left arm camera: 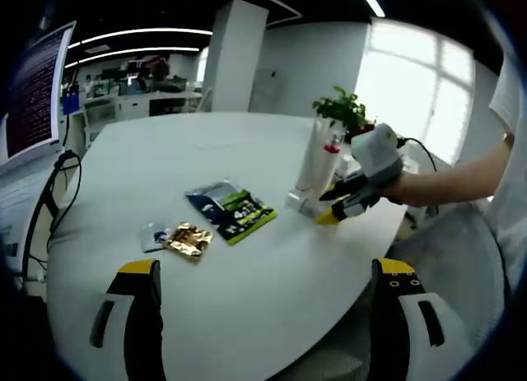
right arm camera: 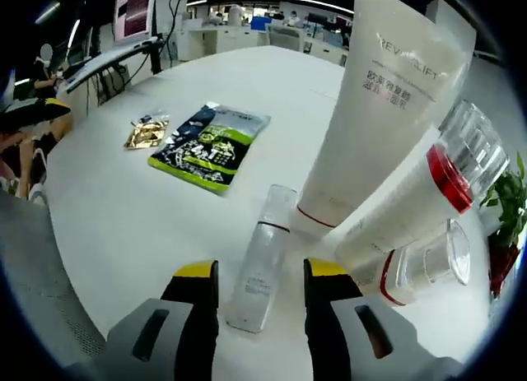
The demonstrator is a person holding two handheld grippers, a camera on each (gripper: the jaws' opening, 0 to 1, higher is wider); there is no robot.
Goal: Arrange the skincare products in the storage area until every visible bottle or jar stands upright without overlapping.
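In the right gripper view, the right tongs stand apart with a slim clear bottle lying on its side between the two jaws; whether they touch it cannot be told. The bottle lies on the white worktop, near the edge closest to the person. Just beyond it a tall white tube stands upright on its cap. Beside that, a white tube with a red band and clear cap leans over, and a second red-banded one with a clear cap lies next to it. Farther in toward the worktop's middle rest a dark and green sachet and a small gold packet.

In the left gripper view, the left tongs are released and wide apart, holding nothing, hanging over the near edge of the worktop. A potted green plant stands by the far edge behind the tubes.
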